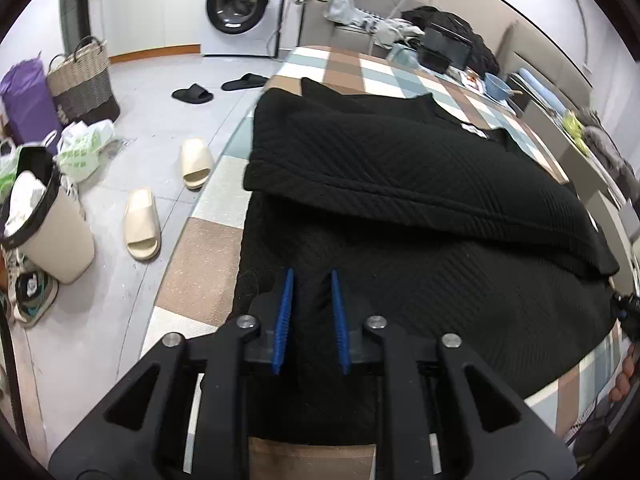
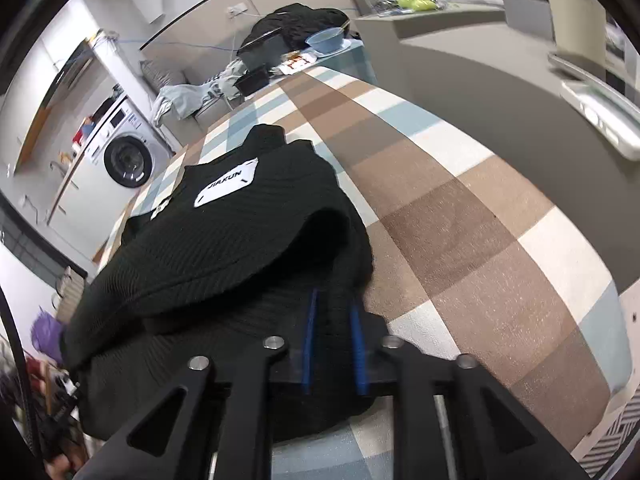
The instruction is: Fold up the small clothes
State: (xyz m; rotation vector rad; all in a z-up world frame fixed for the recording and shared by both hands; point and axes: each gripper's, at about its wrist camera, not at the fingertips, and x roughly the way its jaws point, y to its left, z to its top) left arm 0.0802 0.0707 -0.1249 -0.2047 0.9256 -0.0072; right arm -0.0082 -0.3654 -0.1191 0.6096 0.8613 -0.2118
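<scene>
A black ribbed knit garment (image 1: 400, 184) lies on the checked table (image 1: 200, 240), its upper part folded over the lower part. My left gripper (image 1: 312, 280) is shut on the garment's near left edge, black cloth pinched between its blue pads (image 1: 285, 312). In the right wrist view the same garment (image 2: 224, 232) shows a white "JIAKUN" label (image 2: 228, 188). My right gripper (image 2: 334, 300) is shut on the garment's near right edge, with cloth between its blue pads (image 2: 308, 340). Both grippers hold the cloth low over the table.
The table's left edge drops to a floor with beige slippers (image 1: 144, 224), black slippers (image 1: 192, 94), a bin (image 1: 44, 224), a woven basket (image 1: 84, 80) and a washing machine (image 1: 240, 4). At the table's far end are a black box (image 1: 444, 50), a blue bowl (image 1: 498, 86) and piled clothes (image 1: 340, 0).
</scene>
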